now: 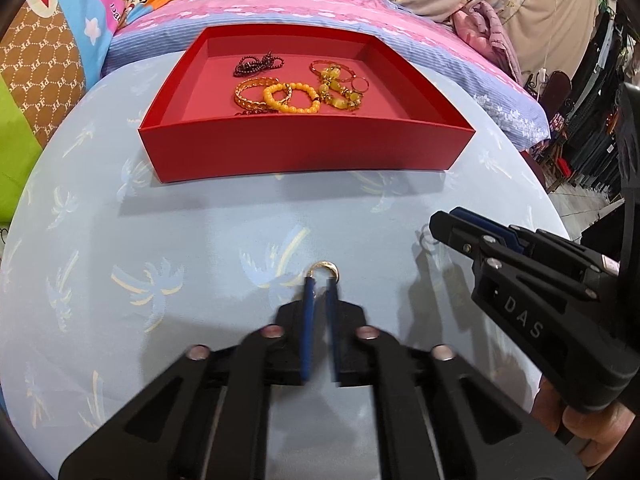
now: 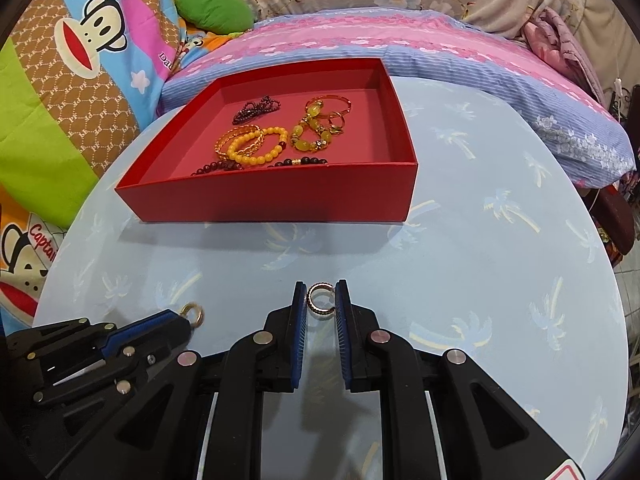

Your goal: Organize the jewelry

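Most jewelry already in shallow red cardboard box (image 2: 256,200). I have L gripper (image 1: 320,280) pinched on plain gold ring (image 1: 323,270), R gripper (image 2: 320,300) clamped on ribbed gold ring (image 2: 319,299), both low over pale blue palm-print tabletop (image 2: 480,240). Left to do, I judge: carry both to box.

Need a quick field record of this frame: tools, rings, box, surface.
left tool: shut on gold ring
right tool: shut on ridged ring
box: red, open, on the table behind both tools
box contents: yellow bead bracelet, gold bangles, dark bead strands, amber bead piece
table: pale blue, palm print
left on table outside box: only the two held rings in view
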A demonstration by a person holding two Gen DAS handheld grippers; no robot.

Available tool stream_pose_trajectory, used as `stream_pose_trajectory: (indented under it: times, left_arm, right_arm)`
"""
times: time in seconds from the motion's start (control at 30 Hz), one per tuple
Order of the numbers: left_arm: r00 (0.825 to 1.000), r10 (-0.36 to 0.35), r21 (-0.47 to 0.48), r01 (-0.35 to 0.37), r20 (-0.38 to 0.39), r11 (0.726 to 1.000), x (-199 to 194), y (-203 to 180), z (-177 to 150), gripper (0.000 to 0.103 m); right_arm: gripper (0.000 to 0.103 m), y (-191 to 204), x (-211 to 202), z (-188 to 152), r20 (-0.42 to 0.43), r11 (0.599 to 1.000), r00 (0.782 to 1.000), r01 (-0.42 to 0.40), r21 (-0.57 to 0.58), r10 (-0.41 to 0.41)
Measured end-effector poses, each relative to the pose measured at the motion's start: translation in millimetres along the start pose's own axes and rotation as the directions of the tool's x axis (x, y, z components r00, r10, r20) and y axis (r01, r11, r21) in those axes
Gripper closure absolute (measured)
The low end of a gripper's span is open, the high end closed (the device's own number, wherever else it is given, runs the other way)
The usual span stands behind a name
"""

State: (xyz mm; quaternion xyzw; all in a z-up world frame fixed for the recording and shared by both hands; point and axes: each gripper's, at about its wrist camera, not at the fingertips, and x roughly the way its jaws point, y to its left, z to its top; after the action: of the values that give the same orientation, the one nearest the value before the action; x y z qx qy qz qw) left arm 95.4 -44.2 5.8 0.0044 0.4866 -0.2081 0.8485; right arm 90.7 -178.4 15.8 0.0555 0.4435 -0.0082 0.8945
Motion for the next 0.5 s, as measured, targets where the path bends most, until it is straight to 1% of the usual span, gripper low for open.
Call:
stream_pose_trajectory:
  times: [0.23, 0.27, 0.3, 0.37, 0.5]
  left_arm:
    - [1.000, 0.001, -0.008, -0.001, 0.013, 1.000, -3, 2, 5, 0.098]
    - [1.000, 0.000, -0.003, 0.000, 0.014, 1.000, -4, 1, 5, 0.094]
    - [1.000, 0.001, 0.002, -0.001, 0.014, 1.000, -4, 0, 5, 0.086]
    - [1.000, 0.007, 0.010, -0.007, 0.013, 1.000, -2, -4, 5, 0.078]
    - [1.000, 0.018, 0.011, -0.018, 0.002, 1.000, 8, -7, 8, 0.077]
  right_arm:
    - [0.089, 1, -2, 1, 0.005, 1.000, 1.000, -0.005, -0.004, 0.005]
    - [0.089, 1, -2, 1, 0.004, 1.000, 1.000, -0.005, -0.002, 0.005]
    - [0.089, 0, -2, 0, 0.003, 1.000, 1.000, -0.005, 0.000, 0.005]
    - [0.089, -1, -2, 1, 0.002, 1.000, 1.000, -0.005, 0.001, 0.005]
    - [0.089, -1, -2, 0, 0.003, 1.000, 1.000, -0.006, -0.001, 0.006]
